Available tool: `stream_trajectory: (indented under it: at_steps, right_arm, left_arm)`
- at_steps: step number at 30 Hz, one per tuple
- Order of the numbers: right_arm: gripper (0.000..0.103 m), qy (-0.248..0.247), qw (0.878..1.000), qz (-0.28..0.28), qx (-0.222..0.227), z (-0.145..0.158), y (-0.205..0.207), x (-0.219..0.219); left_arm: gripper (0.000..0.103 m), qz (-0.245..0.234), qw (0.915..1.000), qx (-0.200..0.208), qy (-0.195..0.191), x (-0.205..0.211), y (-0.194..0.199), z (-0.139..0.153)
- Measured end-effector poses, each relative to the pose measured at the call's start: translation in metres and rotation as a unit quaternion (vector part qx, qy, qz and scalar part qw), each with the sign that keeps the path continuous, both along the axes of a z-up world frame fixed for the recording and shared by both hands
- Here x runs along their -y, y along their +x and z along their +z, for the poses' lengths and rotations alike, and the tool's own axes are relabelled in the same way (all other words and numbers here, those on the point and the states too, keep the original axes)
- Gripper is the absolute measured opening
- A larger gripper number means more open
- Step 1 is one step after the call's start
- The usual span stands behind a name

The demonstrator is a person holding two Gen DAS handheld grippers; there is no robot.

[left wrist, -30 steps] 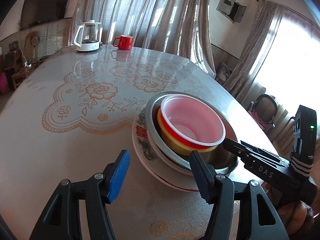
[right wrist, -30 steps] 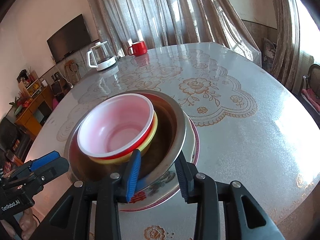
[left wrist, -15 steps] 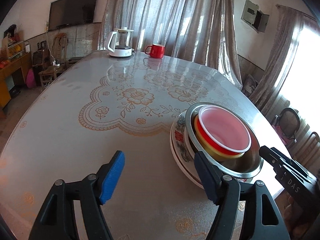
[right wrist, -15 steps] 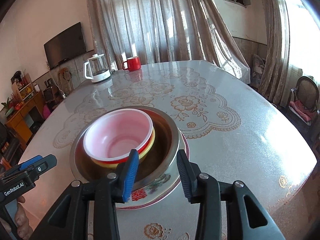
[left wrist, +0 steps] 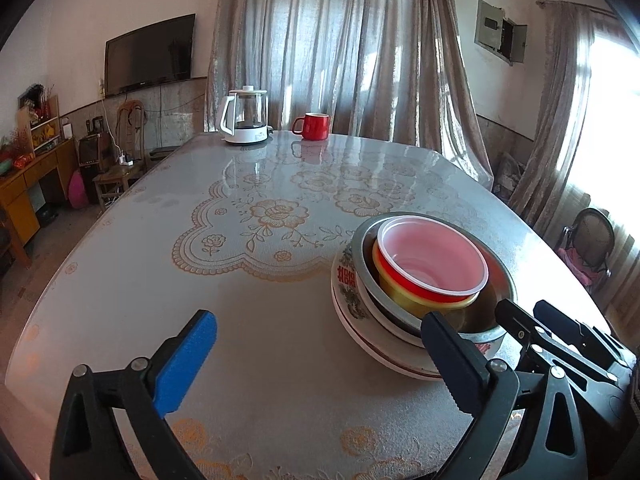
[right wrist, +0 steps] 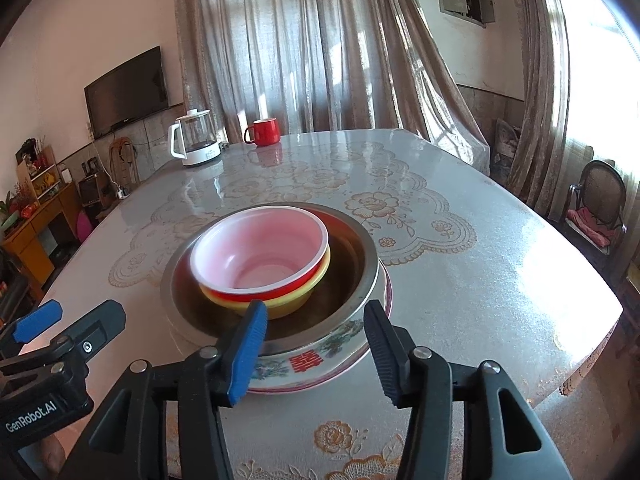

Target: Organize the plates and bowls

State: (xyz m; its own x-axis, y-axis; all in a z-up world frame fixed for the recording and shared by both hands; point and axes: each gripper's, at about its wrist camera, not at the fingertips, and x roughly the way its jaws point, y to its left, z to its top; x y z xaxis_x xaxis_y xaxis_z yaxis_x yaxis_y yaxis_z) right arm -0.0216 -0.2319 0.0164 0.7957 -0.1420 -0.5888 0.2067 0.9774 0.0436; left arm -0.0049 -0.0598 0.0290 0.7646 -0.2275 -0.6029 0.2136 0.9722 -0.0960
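Observation:
A stack of dishes stands near the table's front edge. A red bowl with a pale pink inside [right wrist: 260, 248] sits in a yellow bowl [right wrist: 288, 304], inside a steel bowl [right wrist: 356, 256], on a white patterned plate [right wrist: 312, 364]. The stack also shows in the left wrist view: red bowl [left wrist: 432, 260], steel bowl [left wrist: 504, 276], plate [left wrist: 348, 284]. My left gripper [left wrist: 316, 364] is open and empty, to the left of the stack. My right gripper [right wrist: 316, 352] is open and empty, just in front of the plate, above the table.
A glass kettle [left wrist: 245, 116] and a red mug [left wrist: 314, 126] stand at the far edge of the lace-patterned table [left wrist: 248, 216]. A chair [right wrist: 600, 204] stands to the right, beyond the table. Curtains hang behind.
Both grippers have drawn back and risen away from the stack. The right gripper's jaws have opened wider. The stack has not moved.

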Motion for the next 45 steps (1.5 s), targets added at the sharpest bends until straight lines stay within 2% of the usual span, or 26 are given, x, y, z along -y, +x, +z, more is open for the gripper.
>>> stream_trajectory:
  at_steps: [18, 45]
  right_arm:
    - [0.053, 0.0, 1.0, 0.003, -0.005, -0.003, 0.004, -0.001]
    - [0.053, 0.001, 1.0, 0.004, -0.011, -0.006, 0.007, 0.0]
  left_arm:
    - [0.103, 0.009, 0.9994, 0.007, 0.033, 0.011, -0.001, -0.004]
    - [0.103, 0.01, 0.9996, 0.003, 0.026, 0.01, 0.003, -0.006]
